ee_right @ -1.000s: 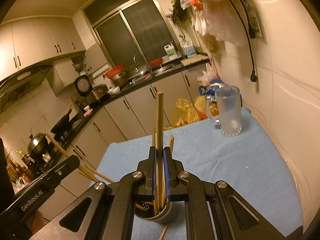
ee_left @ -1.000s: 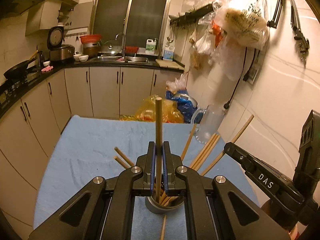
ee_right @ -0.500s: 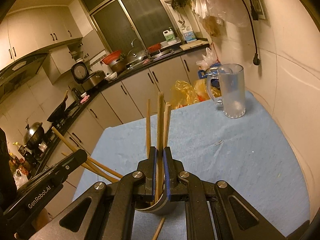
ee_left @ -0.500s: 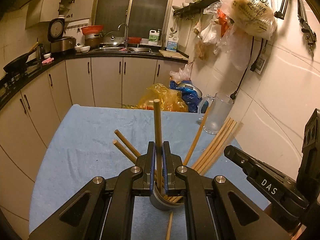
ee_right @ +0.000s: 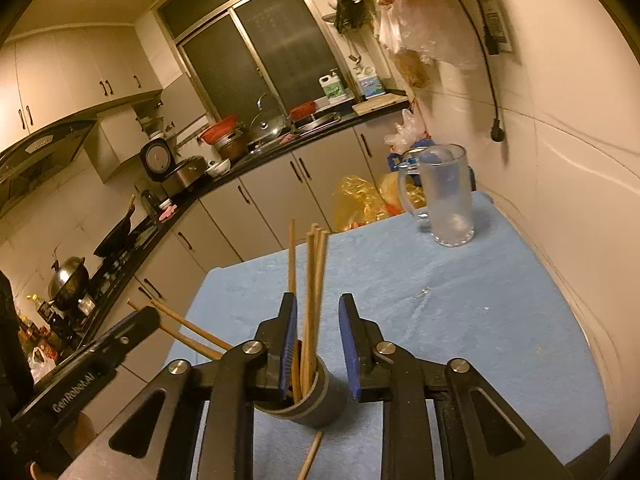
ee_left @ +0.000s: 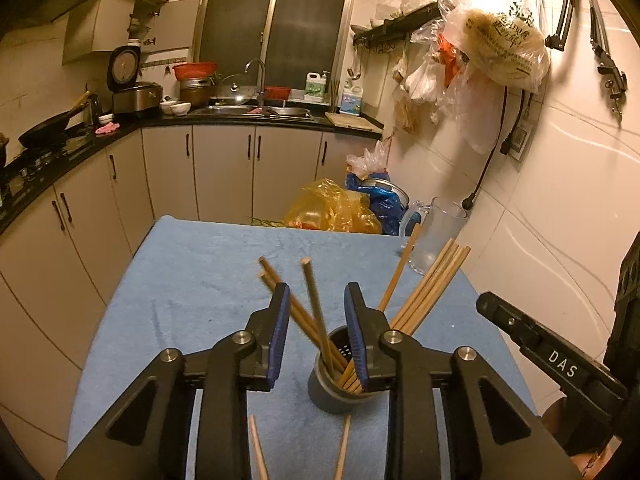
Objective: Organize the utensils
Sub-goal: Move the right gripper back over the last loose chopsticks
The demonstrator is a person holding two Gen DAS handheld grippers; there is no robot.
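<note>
A grey cylindrical holder (ee_left: 334, 390) stands on the blue cloth and holds several wooden chopsticks (ee_left: 424, 290) that fan out. My left gripper (ee_left: 316, 334) is open, its blue pads either side of the holder's mouth, with one chopstick (ee_left: 316, 308) standing loose between them. My right gripper (ee_right: 318, 344) is open above the same holder (ee_right: 316, 404), with chopsticks (ee_right: 314, 280) upright between its jaws. Two loose chopsticks (ee_left: 258, 450) lie on the cloth in front of the holder; one shows in the right wrist view (ee_right: 310, 454).
A glass mug (ee_right: 444, 194) stands at the table's far right corner by the tiled wall. The blue-covered table (ee_left: 192, 280) ends at kitchen cabinets (ee_left: 224, 172). Yellow and blue bags (ee_left: 340, 210) sit on the floor beyond. Each view shows the other gripper's body at its edge.
Both grippers have opened and let go of the chopstick each held; those chopsticks now rest in the holder. Both cameras have tilted down a little.
</note>
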